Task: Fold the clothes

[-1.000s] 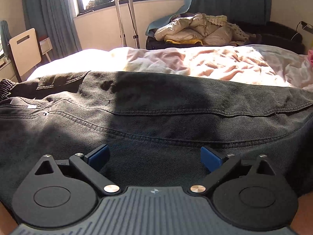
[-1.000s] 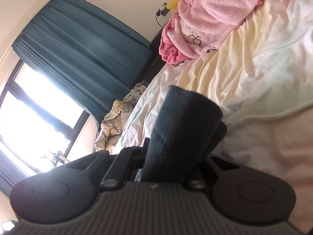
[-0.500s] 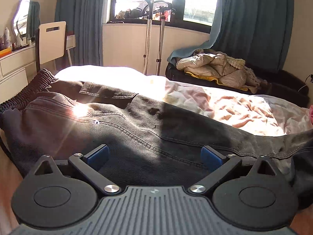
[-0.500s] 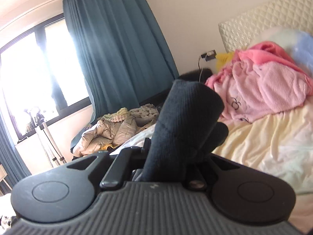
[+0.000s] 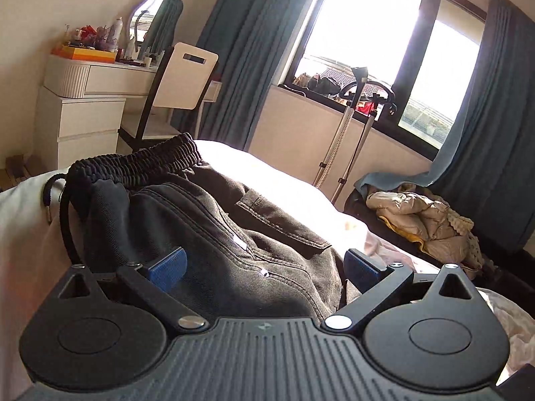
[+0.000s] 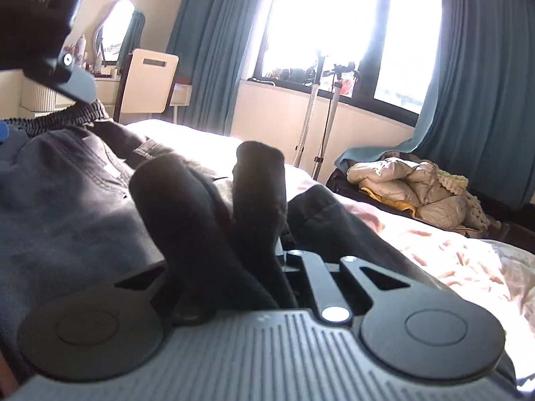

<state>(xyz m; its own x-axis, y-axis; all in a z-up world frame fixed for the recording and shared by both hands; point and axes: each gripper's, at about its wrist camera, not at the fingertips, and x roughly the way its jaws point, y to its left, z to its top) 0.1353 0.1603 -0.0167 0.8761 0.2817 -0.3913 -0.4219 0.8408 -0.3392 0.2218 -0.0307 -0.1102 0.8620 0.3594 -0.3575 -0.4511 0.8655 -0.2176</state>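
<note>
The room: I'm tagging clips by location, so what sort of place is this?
A bedroom, most likely: a bed with rumpled sheets, a dressing table with a mirror, and curtains at the window.

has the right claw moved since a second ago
Yes. The right claw, shut on dark cloth, has swung away from the pink blanket by the headboard; its view now faces the window and the dark trousers.

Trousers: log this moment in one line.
left gripper: open over trousers | right gripper: shut on trousers' dark cloth | bed: trousers lying across
</note>
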